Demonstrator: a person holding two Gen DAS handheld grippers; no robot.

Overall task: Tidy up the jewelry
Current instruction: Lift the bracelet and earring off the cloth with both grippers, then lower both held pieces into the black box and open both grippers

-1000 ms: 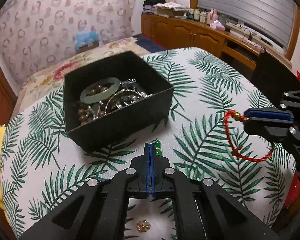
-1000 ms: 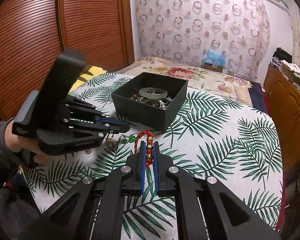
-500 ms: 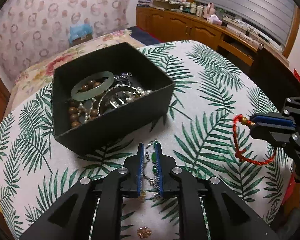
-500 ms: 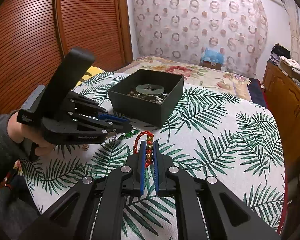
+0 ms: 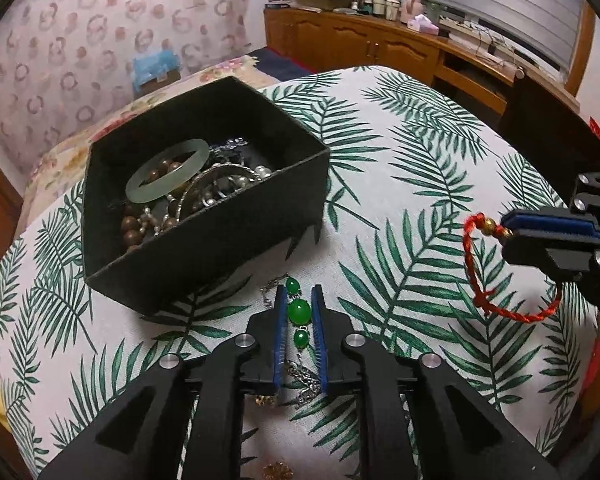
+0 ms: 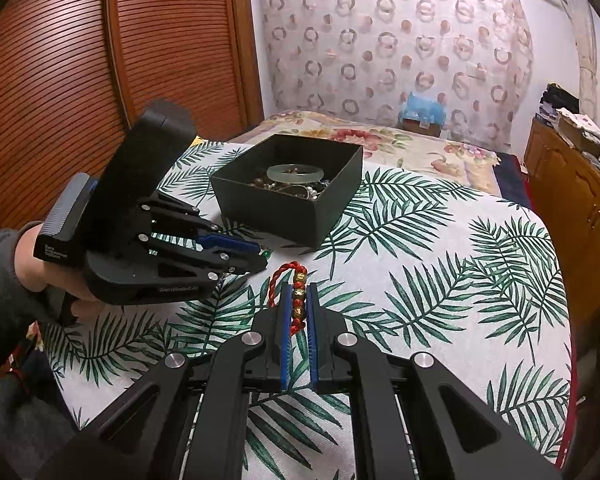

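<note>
A black open box [image 5: 220, 236] [image 6: 300, 216] on the leaf-print table holds a pale green bangle [image 5: 166, 171], brown beads and silver chains. My left gripper [image 5: 299, 296] is partly open just in front of the box; a silver bracelet with green stones [image 5: 299, 313] lies on the cloth between its blue pads. My right gripper [image 6: 299, 292] is shut on a red cord bracelet with gold beads [image 6: 298, 300], which hangs from it at the right of the left wrist view [image 5: 496, 276].
A small gold flower piece [image 5: 277, 471] lies on the cloth under the left gripper. A bed [image 6: 380, 140] stands behind the table, a wooden sliding door [image 6: 120, 60] to the left, and wooden cabinets [image 5: 372, 46] to the right.
My left gripper has opened, releasing the green-stone bracelet, which now lies on the cloth between its fingers. The right gripper still holds the red bracelet, shifted slightly.
</note>
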